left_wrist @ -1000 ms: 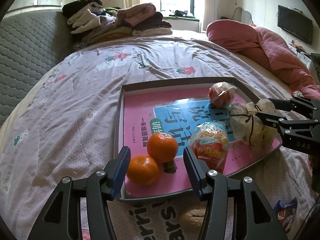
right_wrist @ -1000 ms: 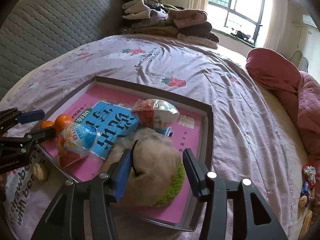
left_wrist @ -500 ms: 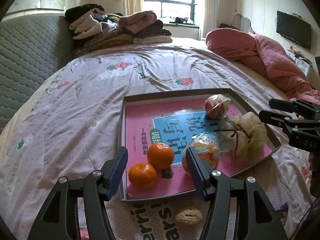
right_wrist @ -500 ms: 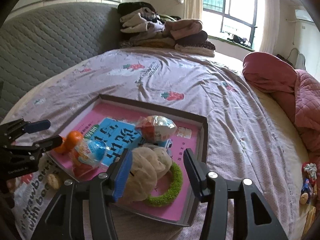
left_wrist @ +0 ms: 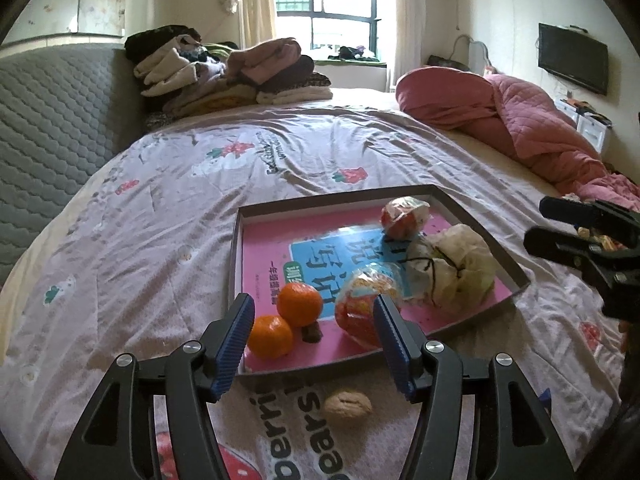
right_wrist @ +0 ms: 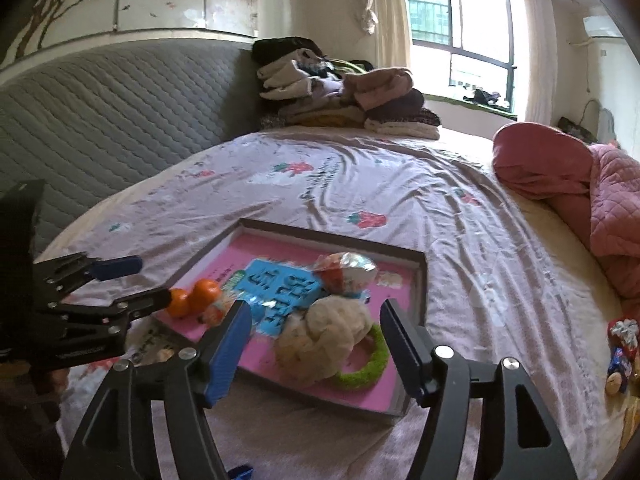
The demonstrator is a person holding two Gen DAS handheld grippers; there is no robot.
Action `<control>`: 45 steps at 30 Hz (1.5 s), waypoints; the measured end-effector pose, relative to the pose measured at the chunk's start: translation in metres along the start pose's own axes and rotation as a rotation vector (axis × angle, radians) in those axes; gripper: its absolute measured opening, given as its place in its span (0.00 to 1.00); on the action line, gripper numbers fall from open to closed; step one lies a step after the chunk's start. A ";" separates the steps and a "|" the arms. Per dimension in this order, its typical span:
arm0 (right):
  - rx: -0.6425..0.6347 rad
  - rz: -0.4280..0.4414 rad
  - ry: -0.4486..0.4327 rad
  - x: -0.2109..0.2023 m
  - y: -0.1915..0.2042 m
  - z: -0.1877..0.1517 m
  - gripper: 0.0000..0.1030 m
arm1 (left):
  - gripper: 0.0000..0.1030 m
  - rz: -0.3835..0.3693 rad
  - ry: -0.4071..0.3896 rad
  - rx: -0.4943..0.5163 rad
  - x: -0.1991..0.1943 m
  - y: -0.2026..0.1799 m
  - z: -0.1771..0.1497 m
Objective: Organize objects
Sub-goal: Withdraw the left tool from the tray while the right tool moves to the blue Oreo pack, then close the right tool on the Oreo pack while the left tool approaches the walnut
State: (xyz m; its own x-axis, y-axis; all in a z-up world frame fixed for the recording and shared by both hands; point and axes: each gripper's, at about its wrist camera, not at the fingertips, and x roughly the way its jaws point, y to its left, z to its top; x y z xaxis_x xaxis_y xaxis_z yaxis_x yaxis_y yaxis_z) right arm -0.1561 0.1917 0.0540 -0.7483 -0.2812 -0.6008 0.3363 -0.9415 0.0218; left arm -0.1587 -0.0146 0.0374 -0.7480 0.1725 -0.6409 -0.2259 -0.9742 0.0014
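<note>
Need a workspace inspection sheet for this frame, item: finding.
Surface: bed sheet with strawberry print, wrinkled.
Job's things: shallow tray holds two oranges, two wrapped snacks, tied bag; green ring beside the bag.
Clutter: walnut on the sheet outside the tray; small packets at the bed edge.
Grippers: left gripper and right gripper open, jaws just widened, nothing gripped.
Cables: nothing seen.
Surroundings: folded clothes, pink quilt, window, wall TV.

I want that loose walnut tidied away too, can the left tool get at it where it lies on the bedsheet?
Probably yes. The walnut lies alone on the bedsheet, just outside the tray and below the left tool, whose jaws have just been opening and hold nothing. Nothing covers it; the tool would only need to dip down.
</note>
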 end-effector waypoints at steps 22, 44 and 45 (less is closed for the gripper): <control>-0.122 0.062 0.044 -0.033 0.040 -0.075 0.65 | 0.61 0.004 0.057 0.036 -0.012 -0.020 -0.056; -0.204 0.077 0.150 -0.030 0.053 -0.121 0.65 | 0.61 -0.019 0.124 -0.019 -0.011 -0.012 -0.085; -0.201 0.077 0.160 -0.030 0.053 -0.123 0.65 | 0.61 -0.020 0.126 -0.018 -0.011 -0.012 -0.086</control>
State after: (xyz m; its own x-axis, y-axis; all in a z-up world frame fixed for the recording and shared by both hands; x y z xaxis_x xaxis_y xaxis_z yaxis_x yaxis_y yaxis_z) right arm -0.0461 0.1732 -0.0250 -0.6219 -0.3028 -0.7222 0.5074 -0.8583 -0.0771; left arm -0.0942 -0.0170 -0.0213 -0.6587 0.1732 -0.7322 -0.2276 -0.9734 -0.0255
